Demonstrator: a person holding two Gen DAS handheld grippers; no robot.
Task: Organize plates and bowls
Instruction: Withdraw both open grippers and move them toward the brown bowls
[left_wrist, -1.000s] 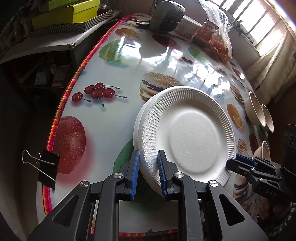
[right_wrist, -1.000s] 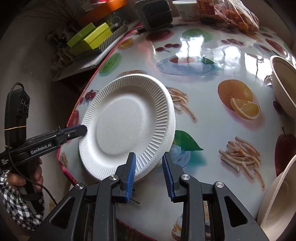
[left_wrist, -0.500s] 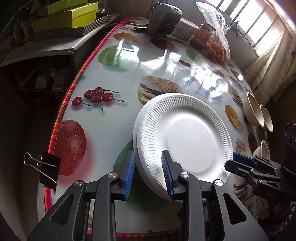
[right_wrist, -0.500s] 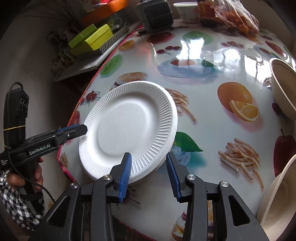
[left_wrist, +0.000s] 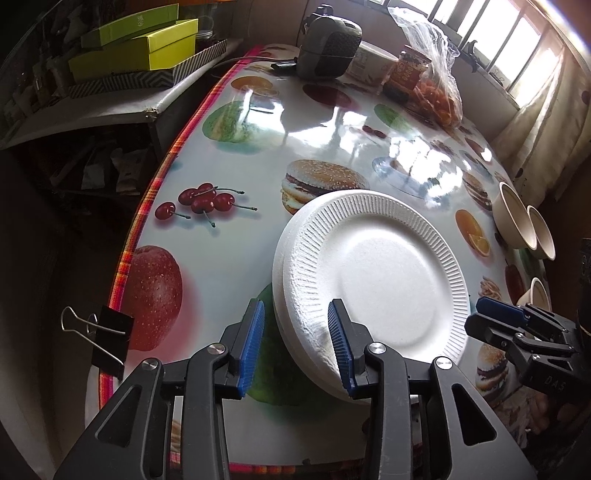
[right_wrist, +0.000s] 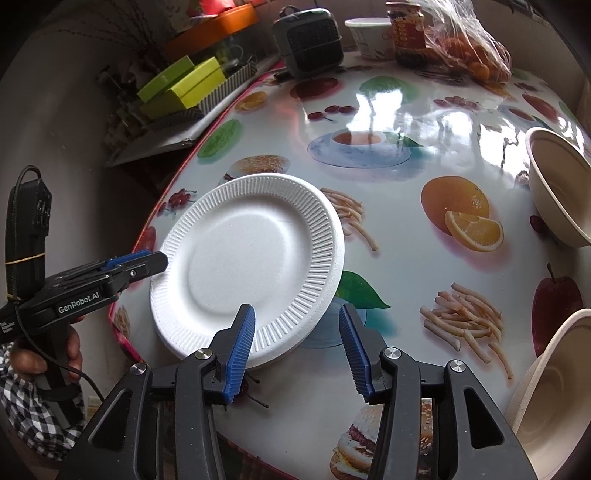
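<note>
Plates: a stack of white foam plates (left_wrist: 373, 280) lies flat on the table (left_wrist: 325, 125), near the edge with the red checked border; the top plate sits a little off from the one under it.
Left gripper (left_wrist: 295, 343): its jaws have just been opening; the near rim of the stack is between the blue pads, but they do not press on it, a gap shows on both sides.
Right gripper (right_wrist: 295, 350): its jaws have just been opening too; they stand apart at the opposite rim of the stack, one pad over the ribbed rim, the other over the bare cloth.
Bowls: two beige bowls (left_wrist: 524, 225) stand side by side, touching, well apart from the plates at the far side.
Binder clip (left_wrist: 107, 339): black, clamped on the table edge.
Hand (right_wrist: 40, 354): it holds the left gripper's handle, with a checked sleeve below.
</note>
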